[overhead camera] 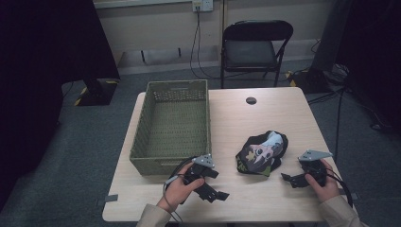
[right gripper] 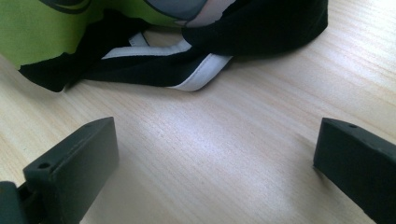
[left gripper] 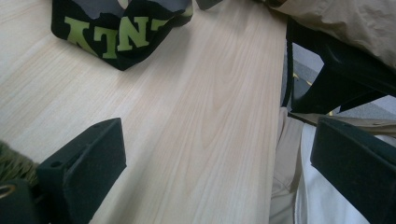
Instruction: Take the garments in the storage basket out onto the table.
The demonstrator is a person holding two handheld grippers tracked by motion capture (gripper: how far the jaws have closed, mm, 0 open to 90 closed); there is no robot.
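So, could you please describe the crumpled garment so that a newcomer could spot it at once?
On the pale wooden table, look right of the green woven basket. The crumpled black garment lies between the left gripper and right gripper; its cartoon face print and lime-green lettering set it apart.

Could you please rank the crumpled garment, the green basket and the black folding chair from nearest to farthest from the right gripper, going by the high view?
From the right gripper:
1. Crumpled garment, just to its left on the table.
2. Green basket, across the table's left side.
3. Black folding chair, beyond the far edge.
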